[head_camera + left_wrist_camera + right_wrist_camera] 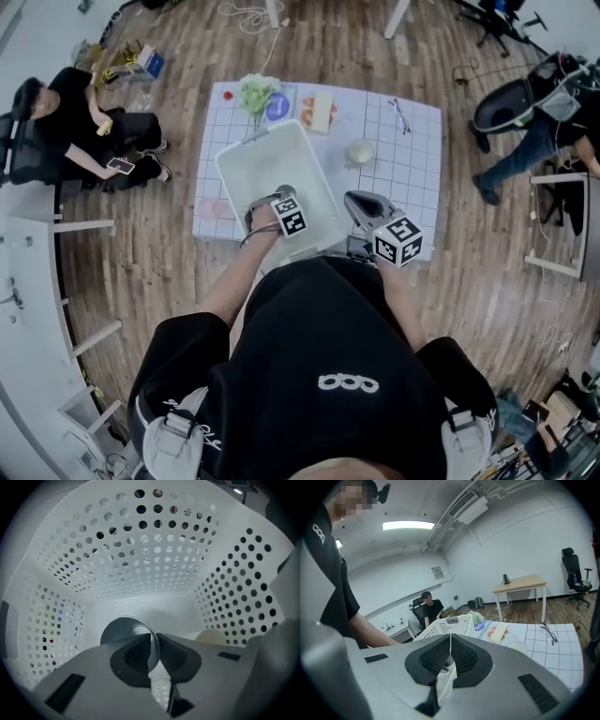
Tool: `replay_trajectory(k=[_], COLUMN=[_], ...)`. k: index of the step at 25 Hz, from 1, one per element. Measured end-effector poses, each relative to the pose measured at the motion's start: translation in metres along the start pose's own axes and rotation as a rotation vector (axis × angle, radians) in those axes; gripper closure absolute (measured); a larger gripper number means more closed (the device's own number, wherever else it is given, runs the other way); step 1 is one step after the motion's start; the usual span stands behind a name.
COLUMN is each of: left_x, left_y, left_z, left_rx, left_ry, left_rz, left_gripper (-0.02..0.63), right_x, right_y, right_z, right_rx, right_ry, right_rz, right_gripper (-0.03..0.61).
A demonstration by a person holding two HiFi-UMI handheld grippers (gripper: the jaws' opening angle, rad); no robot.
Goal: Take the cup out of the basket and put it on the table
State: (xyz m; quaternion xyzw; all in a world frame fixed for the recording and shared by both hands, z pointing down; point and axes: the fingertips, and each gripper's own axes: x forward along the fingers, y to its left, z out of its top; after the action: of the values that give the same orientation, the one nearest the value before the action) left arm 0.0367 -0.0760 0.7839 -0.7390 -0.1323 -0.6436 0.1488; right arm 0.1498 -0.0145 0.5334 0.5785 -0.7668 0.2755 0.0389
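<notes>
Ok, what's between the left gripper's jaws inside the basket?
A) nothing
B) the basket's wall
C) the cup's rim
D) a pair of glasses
C: in the left gripper view, the left gripper pinches the rim of the cup, one jaw inside it and one outside. The cup lies on its side on the floor of the basket.

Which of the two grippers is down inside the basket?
The left gripper: its jaws pinch the rim of the cup, with the perforated walls of the basket all round. The right gripper is outside, clamped on the basket rim.
</notes>
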Motion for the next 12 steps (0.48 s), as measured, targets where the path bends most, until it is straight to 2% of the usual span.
replay_trajectory(k=[7, 12], left_x=[-0.008, -0.055], left_y=[0.008, 0.021], left_z=[0.007, 0.025], left_rx=[-0.002, -0.045], left_ry=[-0.024, -0.141], left_rz=[0.031, 0.103], left_gripper=[0.586, 0.588], right_x=[0.007, 0.012], right_y=[-0.009, -0.007], right_z=[-0.012, -0.018], right_rx=[0.024, 0.026], right_ry=[0.020, 0.040], right_rz=[0.002, 0.017], right_gripper=[0.551, 0.551])
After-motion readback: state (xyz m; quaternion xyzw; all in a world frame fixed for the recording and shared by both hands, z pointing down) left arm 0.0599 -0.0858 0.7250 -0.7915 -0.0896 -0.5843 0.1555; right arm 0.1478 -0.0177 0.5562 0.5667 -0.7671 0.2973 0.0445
